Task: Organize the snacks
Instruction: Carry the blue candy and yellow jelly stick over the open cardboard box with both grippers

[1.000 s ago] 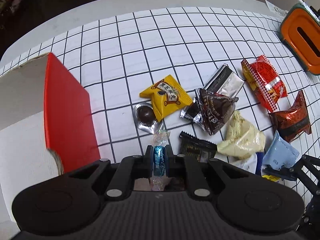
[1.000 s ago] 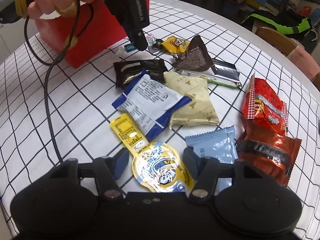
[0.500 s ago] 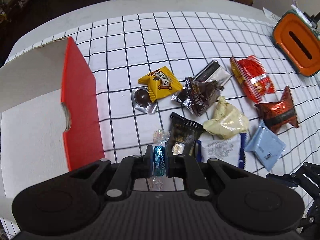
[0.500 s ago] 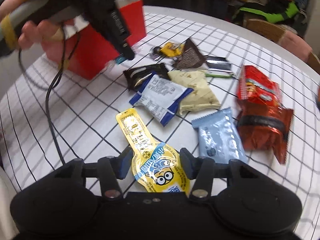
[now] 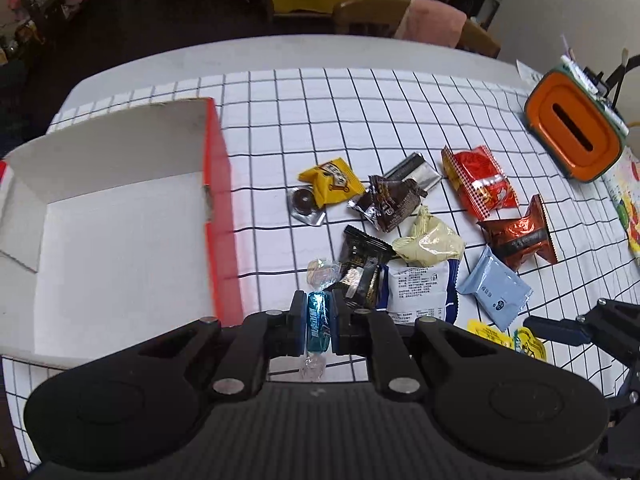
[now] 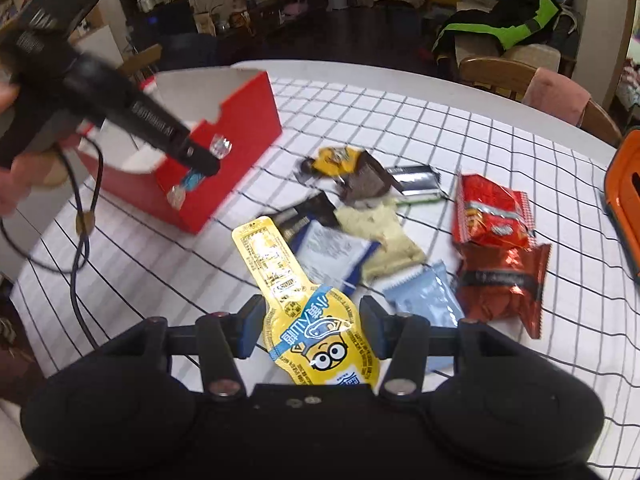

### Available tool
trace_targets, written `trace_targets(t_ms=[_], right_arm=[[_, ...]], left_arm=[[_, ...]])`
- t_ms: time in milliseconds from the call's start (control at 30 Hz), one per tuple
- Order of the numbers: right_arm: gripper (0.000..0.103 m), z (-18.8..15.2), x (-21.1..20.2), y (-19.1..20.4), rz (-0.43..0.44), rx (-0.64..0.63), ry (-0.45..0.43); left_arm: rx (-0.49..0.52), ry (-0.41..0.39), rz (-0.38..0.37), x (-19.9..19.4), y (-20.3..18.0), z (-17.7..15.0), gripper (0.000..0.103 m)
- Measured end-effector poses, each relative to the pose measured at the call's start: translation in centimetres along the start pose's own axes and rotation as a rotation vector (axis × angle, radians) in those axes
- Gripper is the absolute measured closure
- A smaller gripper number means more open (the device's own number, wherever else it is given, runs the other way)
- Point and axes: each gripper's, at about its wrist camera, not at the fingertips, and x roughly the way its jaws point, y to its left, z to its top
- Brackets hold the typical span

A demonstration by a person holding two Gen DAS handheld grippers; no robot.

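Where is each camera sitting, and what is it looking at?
Left wrist: sits behind the left gripper, which pinches a blue candy; faces the red box and snack pile.
Right wrist: sits behind the right gripper, around a yellow pouch; sees the person's left hand.
Both show the red box.

— What's that orange thing at the table's far edge?
— An orange tissue box (image 5: 573, 133), slot on top, resting on the black-gridded white tablecloth (image 5: 360, 112).
— And behind?
— Wooden chairs (image 6: 496, 76), one draped in a pink cloth (image 5: 434, 22).
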Motion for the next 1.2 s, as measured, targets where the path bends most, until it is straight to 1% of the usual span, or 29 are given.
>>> trace_targets(t_ms=[167,300,467,667,933,1200], right_arm=[[0.052,2.6,-0.2,1.9,0.003,0.02,-0.006],[0.052,5.1,0.1,3.8,-0.006,0.024,-0.009],[0.052,8.1,1.0,6.3,-0.036,0.042,-0.014],[0.052,10.9,2.9,9.6,-0.056,0.038,-0.006],[0.052,14.4,6.2,13.6,-0.074,0.027,-0.001],[0.052,17.3,10.3,16.9,-0.107,0.005,0.015]], left_arm=[[-0.003,-0.014,0.013,-1.7,1.6,-0.1,0.092],[0.004,-0.035,0.008,-2.7,3.5,0.2,0.092],[0.019,-0.059,0.004,-3.7,6.5,0.6,0.092],[0.033,-0.072,0.008,-4.4,10.5,1.1,0.092],[0.032,-0.077,0.038,-4.3,16.0,1.8,0.092],[0.024,-0.044,0.078,-2.4,20.6,2.0,0.092]])
